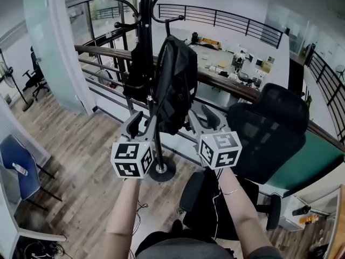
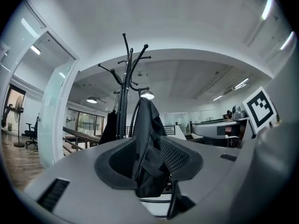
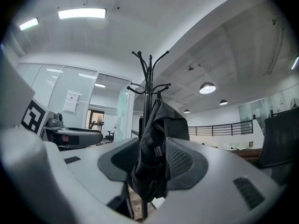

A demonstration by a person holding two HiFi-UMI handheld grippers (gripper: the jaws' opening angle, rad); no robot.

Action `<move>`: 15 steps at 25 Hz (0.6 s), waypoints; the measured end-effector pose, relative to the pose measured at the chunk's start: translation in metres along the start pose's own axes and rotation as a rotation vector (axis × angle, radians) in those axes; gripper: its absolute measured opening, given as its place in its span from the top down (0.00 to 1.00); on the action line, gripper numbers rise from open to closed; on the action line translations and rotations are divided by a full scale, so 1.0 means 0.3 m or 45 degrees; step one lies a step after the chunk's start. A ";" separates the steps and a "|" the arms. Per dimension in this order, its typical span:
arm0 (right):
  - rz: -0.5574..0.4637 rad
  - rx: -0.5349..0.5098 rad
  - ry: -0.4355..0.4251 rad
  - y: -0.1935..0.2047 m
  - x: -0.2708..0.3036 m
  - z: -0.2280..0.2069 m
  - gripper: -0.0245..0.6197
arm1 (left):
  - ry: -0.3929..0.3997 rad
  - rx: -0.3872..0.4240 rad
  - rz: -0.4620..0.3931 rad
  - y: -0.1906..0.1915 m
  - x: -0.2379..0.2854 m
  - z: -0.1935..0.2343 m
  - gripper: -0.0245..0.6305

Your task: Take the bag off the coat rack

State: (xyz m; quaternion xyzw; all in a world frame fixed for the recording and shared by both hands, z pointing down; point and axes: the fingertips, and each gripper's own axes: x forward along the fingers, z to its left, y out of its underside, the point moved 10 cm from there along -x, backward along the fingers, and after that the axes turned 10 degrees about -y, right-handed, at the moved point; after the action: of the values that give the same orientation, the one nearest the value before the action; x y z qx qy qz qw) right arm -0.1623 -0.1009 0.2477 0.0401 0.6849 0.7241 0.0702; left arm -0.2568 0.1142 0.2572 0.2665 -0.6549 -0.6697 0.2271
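The black bag (image 1: pixel 175 85) hangs from a hook of the coat rack (image 1: pixel 144 15), upper centre of the head view. The left gripper (image 1: pixel 141 124) and right gripper (image 1: pixel 204 118) flank its lower end. Both have their jaws spread. The bag shows in each gap, with no pinch evident.

Left tool (image 1: pixel 143 121), right tool (image 1: pixel 200 116) — level, jaws apart.
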 end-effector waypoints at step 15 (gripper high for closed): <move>0.079 -0.104 -0.030 0.019 0.270 -0.090 0.70 | 0.031 0.029 -0.011 -0.081 0.280 -0.017 0.60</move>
State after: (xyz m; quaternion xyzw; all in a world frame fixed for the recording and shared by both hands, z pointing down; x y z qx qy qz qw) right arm -0.2467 -0.1151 0.2486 0.0669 0.6525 0.7526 0.0574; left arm -0.3157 0.0564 0.2281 0.2801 -0.6584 -0.6599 0.2291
